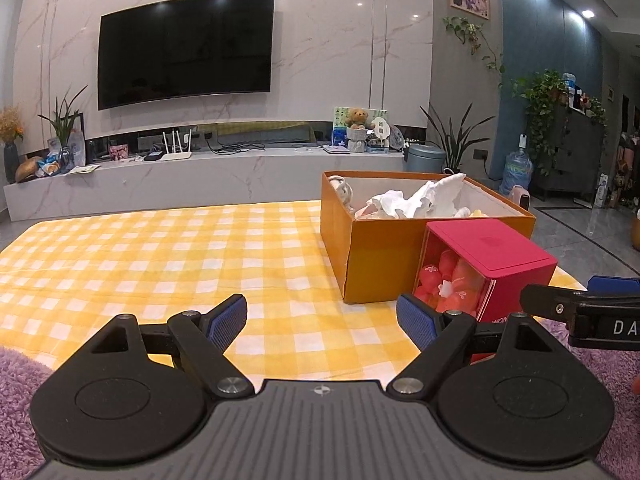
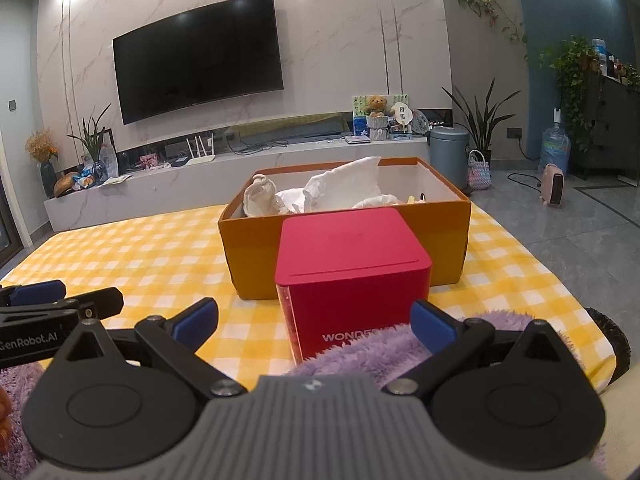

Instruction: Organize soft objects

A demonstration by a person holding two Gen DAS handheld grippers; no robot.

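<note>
A living room with a marble wall and a dark television (image 1: 186, 50) lies ahead of you, and the work surface is a yellow checked cloth (image 1: 160, 256) spread flat. Its far edge runs below the long media shelf (image 1: 208, 168); its right edge drops to grey floor tiles at about three o'clock in the right wrist view.

Your left gripper (image 1: 320, 322) has its blue pads wide apart, nothing between them. Ahead of it, from nine to twelve o'clock, the cloth is bare — that is your open room.

At one o'clock in that view stands the orange box (image 1: 376, 268), open-topped, holding crumpled white soft items (image 1: 416, 198). Touching its near wall is the red box (image 1: 488, 256), whose clear side shows pink and red pieces inside.

Your right gripper (image 2: 314, 326) is also spread, gripping nothing. The red box sits dead ahead at twelve o'clock, just past the fingertips, and a fuzzy purple fabric (image 2: 376, 350) — near the right finger — rises between the pads and the box's lower face.
</note>
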